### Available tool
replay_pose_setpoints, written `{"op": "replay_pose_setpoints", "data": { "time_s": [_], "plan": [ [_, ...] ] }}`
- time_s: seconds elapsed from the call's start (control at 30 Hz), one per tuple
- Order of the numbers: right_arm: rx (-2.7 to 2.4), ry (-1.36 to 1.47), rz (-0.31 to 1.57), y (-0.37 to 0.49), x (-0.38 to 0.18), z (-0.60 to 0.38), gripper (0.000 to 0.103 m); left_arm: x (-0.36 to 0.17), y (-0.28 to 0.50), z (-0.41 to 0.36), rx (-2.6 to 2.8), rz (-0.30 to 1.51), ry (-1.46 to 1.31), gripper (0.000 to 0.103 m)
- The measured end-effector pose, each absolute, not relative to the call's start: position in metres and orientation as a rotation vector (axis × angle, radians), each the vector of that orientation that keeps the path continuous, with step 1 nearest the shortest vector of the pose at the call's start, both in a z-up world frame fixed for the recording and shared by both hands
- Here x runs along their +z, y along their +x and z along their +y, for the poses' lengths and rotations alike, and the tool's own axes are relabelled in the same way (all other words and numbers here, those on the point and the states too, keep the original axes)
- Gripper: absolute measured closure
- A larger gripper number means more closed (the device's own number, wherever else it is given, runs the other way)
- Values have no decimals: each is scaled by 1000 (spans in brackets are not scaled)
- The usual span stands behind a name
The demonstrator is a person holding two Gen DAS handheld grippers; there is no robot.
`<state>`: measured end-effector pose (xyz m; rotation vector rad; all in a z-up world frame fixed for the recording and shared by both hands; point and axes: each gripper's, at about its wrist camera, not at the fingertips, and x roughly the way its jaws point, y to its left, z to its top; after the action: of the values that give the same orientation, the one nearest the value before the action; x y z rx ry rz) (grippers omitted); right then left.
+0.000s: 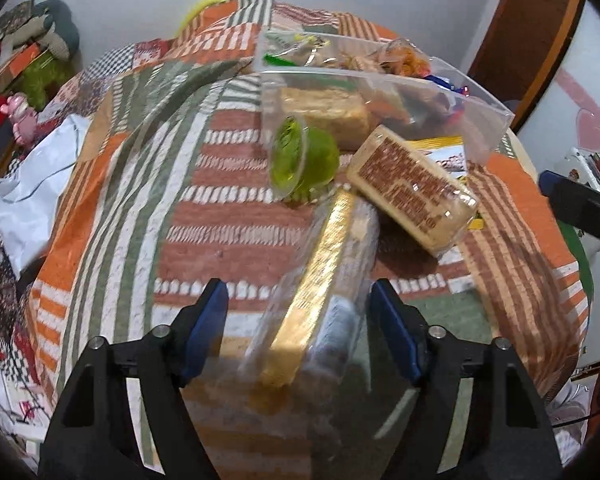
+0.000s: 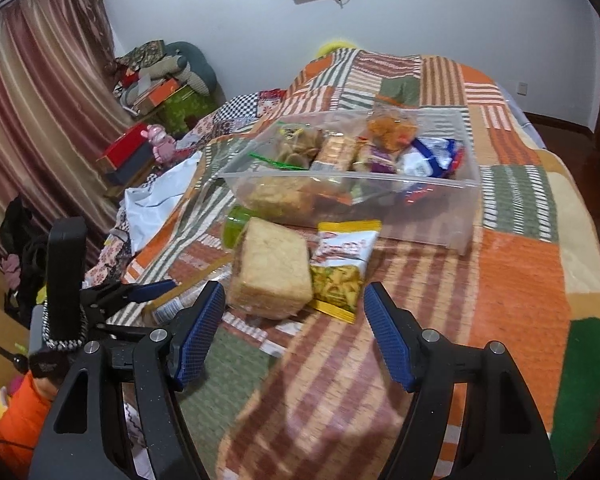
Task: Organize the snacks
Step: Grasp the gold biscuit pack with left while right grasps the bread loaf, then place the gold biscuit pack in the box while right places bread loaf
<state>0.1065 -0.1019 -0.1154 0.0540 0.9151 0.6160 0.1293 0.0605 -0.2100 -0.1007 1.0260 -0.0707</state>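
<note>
From your left wrist camera, your left gripper has its jaws spread, and a clear-wrapped packet with a gold strip lies between the blue pads, blurred; you cannot tell whether either pad touches it. Just beyond it on the patchwork quilt sit a green jelly cup on its side and a wrapped block of crackers, tilted and resting by the packet's far end. The clear plastic bin stands behind them toward the bed's far edge, already holding several snacks.

From your right wrist camera, your right gripper hangs over the quilt with its jaws spread and nothing between them. Ahead, the cracker block lies touching a yellow snack bag on its right. The bin sits just behind both, in the middle of the bed. Your left gripper shows at the left, beside the gold-strip packet.
</note>
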Motion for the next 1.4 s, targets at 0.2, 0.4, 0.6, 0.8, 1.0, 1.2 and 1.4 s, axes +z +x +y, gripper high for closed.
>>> {"op": "replay_pose_setpoints", "data": {
  "time_s": [0.2, 0.4, 0.6, 0.8, 1.0, 1.2, 1.4],
  "plan": [
    [652, 30, 944, 118, -124, -77, 34, -212, 135, 58, -100, 999, -117, 55],
    [678, 24, 1000, 133, -140, -60, 34, -212, 125, 74, -106, 983, -209, 62],
    [683, 4, 1072, 143, -160, -48, 34, -214, 125, 80, -119, 980, -253, 62],
    [694, -4, 1078, 143, -167, -46, 47, -216, 127, 72, -120, 973, -202, 58],
    [681, 17, 1038, 138, -157, -56, 49, -214, 125, 70, -128, 965, -184, 66],
    [665, 47, 980, 132, -142, -75, 50, -203, 122, 71, -157, 961, -221, 68],
    [644, 79, 925, 126, -126, -94, 50, -187, 119, 62, -159, 930, -200, 69]
  ]
}}
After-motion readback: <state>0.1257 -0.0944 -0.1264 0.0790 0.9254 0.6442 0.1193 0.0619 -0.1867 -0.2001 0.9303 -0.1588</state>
